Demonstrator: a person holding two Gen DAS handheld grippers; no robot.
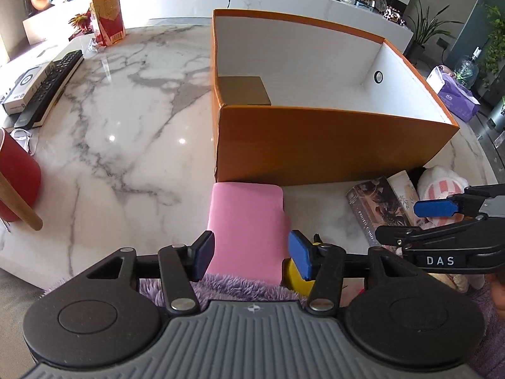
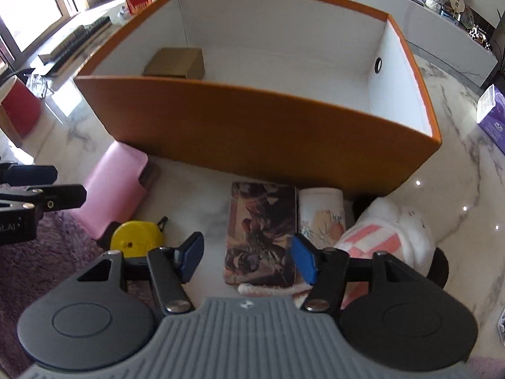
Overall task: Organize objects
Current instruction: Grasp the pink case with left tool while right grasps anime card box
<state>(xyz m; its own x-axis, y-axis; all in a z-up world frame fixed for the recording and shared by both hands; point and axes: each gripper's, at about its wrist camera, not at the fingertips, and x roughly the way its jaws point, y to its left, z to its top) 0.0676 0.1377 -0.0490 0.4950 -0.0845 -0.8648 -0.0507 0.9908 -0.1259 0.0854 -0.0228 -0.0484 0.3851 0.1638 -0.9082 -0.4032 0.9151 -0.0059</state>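
left wrist view is showing your left gripper (image 1: 249, 252) hanging released over the pink case (image 1: 249, 221) lying on the table (image 1: 120, 110) beside the orange box (image 1: 315, 145) — keep centring before clenching. your right gripper (image 2: 244, 257), also released, is straddling the dark book (image 2: 262, 233) — be lowering squarely.

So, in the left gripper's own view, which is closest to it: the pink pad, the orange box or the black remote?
1. Pink pad: between the open fingers of the left gripper, directly ahead.
2. Orange box: just beyond the pad, ahead and to the right.
3. Black remote: far off on the left of the marble table.
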